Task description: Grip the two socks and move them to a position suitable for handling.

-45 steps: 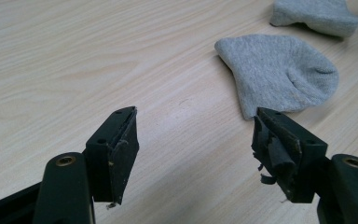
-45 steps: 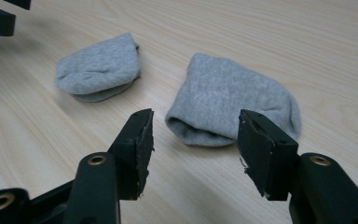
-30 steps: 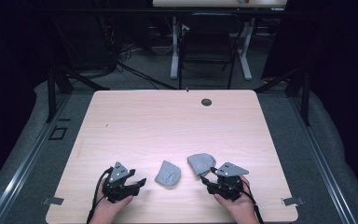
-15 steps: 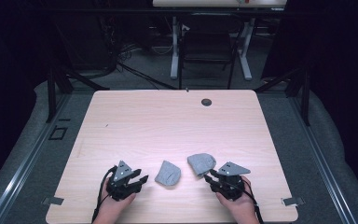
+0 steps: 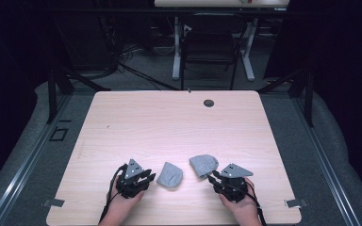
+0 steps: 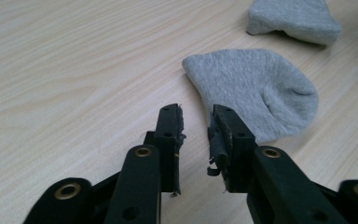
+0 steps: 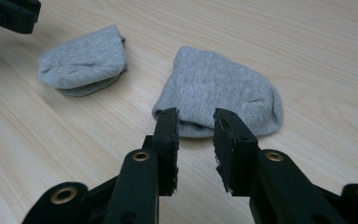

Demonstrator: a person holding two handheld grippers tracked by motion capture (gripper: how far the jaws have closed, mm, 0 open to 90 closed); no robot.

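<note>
Two grey socks lie on the counter (image 5: 122, 122): one sock (image 5: 170, 174) at 7 o'clock, the other sock (image 5: 204, 164) at 5 o'clock. One dark round hole (image 5: 209, 102) sits toward 1 o'clock

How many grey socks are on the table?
2. One grey sock lies just ahead of the left gripper; the other grey sock lies in front of the right gripper. Nothing seems hidden.

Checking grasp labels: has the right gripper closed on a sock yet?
No: in the right gripper view the right gripper has its jaws apart with a gap between them, just short of the nearer grey sock.
</note>
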